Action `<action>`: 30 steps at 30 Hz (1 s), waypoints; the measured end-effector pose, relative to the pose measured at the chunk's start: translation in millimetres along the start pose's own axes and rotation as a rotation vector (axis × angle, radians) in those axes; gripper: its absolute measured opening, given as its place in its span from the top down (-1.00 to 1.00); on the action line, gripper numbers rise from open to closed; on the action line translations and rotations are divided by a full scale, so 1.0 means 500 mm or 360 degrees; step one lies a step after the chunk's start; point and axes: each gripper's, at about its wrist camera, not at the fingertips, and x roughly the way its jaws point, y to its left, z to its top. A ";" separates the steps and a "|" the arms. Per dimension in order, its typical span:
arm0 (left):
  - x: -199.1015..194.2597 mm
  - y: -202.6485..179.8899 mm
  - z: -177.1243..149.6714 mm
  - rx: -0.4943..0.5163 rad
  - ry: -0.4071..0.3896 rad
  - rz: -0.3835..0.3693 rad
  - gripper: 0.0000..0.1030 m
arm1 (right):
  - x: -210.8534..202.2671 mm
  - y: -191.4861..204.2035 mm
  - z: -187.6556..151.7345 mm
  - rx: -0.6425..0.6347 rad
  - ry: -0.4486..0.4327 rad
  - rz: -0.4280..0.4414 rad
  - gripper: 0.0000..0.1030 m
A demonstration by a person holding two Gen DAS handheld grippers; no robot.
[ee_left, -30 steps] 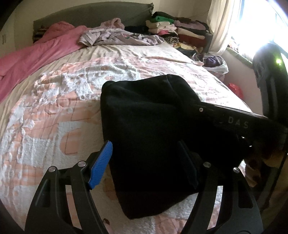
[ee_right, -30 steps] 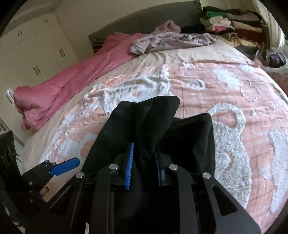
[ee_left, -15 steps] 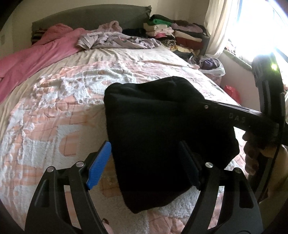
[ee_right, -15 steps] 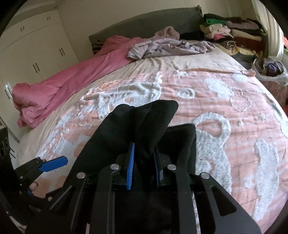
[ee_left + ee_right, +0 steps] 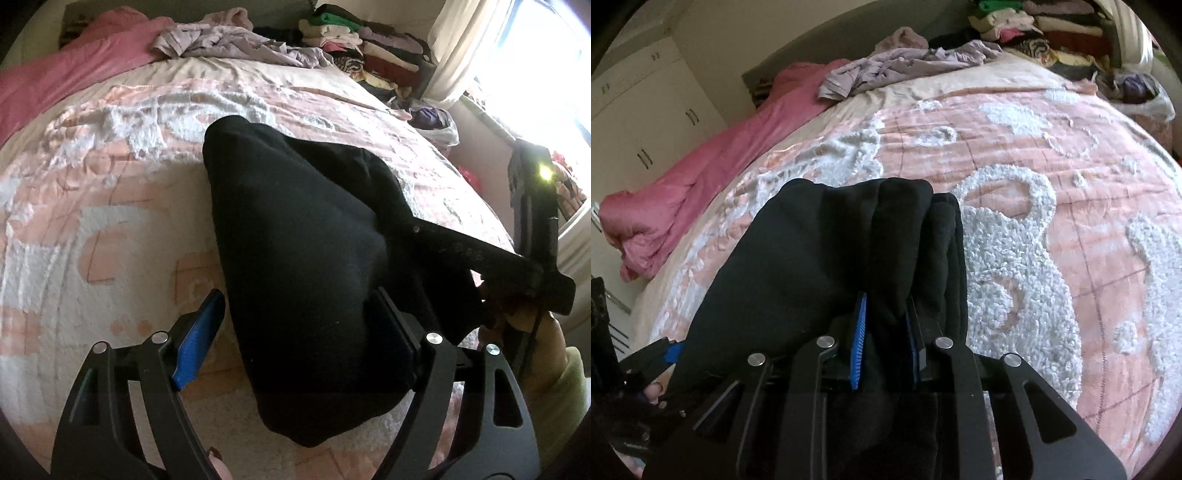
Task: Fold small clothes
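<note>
Black fleece garment [image 5: 827, 254], thickly bunched folds

Faint, blurred letters stand on the right tongs' arm [image 5: 476, 254]; none can be read.

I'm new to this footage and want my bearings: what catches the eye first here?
A black garment fills the middle of both views, its bunched fabric pinched in the right gripper over a pink-and-white bedspread. The left gripper stands open around its lower end. At the bed's head lie a pink blanket and stacked clothes.
</note>
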 end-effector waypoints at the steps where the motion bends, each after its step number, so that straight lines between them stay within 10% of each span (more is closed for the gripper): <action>1: 0.000 0.000 -0.002 0.0000 0.0001 0.0004 -0.41 | -0.003 0.002 0.000 -0.0005 0.0001 0.0006 0.56; 16: -0.011 0.008 -0.013 -0.0028 -0.0013 0.0010 -0.41 | -0.104 -0.014 -0.067 0.0178 0.0010 0.0244 0.00; 18: -0.014 0.010 -0.014 -0.0036 -0.0013 0.0009 -0.41 | -0.094 -0.014 -0.075 0.0171 0.0035 0.0241 0.10; 20: -0.016 0.009 -0.014 -0.0033 -0.0013 0.0007 -0.40 | -0.087 -0.011 -0.079 0.0170 0.0046 0.0281 0.64; 30: -0.027 -0.024 -0.016 0.0069 -0.0011 0.0031 -0.39 | -0.117 0.007 -0.095 0.0007 -0.0036 -0.0001 0.64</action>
